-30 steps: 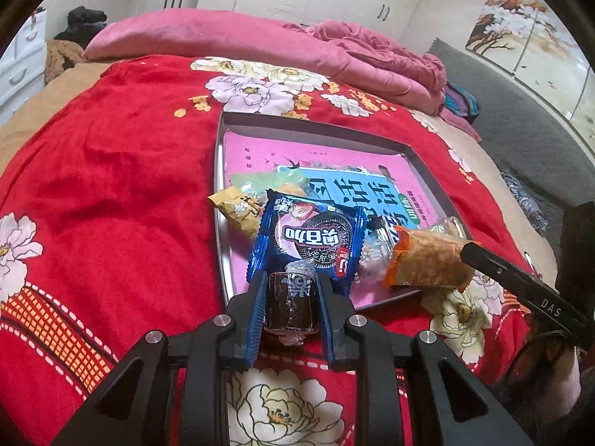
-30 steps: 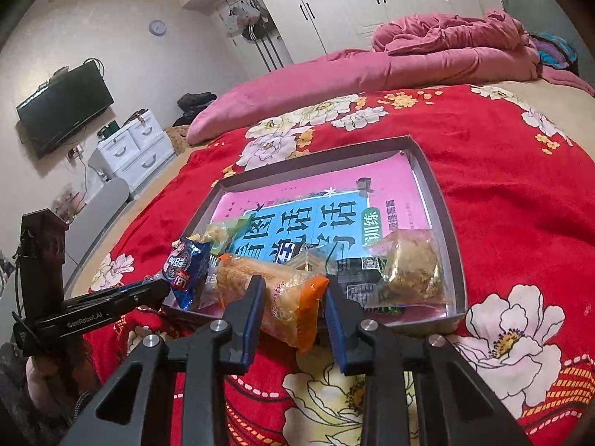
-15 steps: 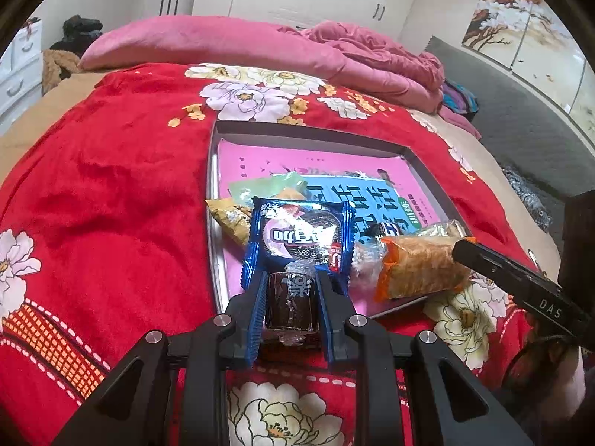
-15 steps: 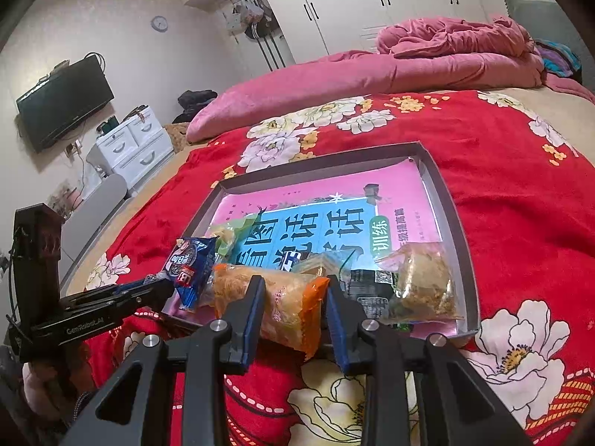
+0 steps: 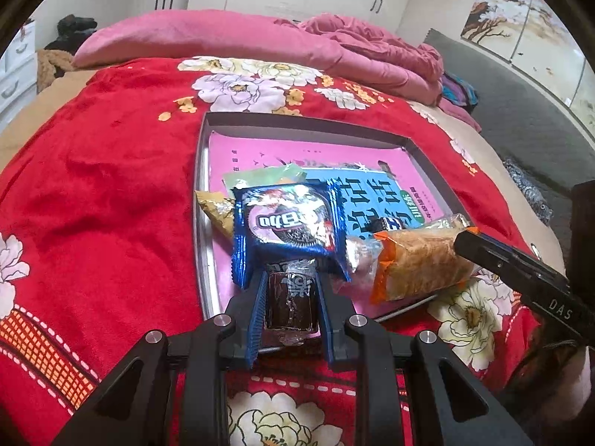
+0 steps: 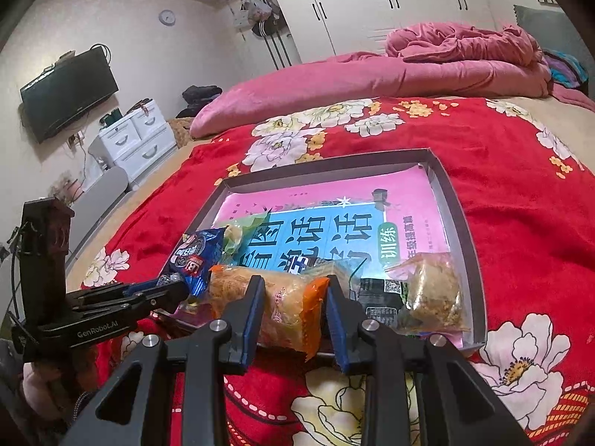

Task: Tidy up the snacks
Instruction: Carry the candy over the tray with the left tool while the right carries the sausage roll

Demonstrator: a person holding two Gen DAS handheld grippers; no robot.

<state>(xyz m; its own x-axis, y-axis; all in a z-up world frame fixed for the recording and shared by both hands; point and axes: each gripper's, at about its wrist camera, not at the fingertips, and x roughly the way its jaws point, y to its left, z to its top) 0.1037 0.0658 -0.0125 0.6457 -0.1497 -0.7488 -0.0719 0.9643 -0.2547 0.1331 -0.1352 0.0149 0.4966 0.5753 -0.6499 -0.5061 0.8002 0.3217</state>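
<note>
Several wrapped snacks crowd the near end of a shallow grey rectangular tray (image 5: 202,171) lined with a pink and blue printed sheet, so the sorting looks only partly done; the far half of the tray is bare.

From left to right: a tan foil packet (image 5: 217,213) at the left rim, then a blue cookie packet (image 5: 288,223). The left gripper (image 5: 290,297) is clenched on a small dark brown wrapped bar (image 5: 290,299) at the tray's near edge, just below the blue packet. The right gripper (image 6: 293,304) is clamped on an orange-ended clear pack of golden crisps (image 6: 282,304), also at the near rim. Farthest right lies a clear bag of brown crumbly snack (image 6: 433,293). Whether the two held snacks rest on the tray or hang just above it is hard to tell.

The tray sits on a red plush blanket (image 5: 111,186) with large flowers, on a bed. Behind lie a pink pillow (image 6: 334,81) and rumpled pink bedding; white wardrobes, a white drawer chest and a wall television fill the room.
</note>
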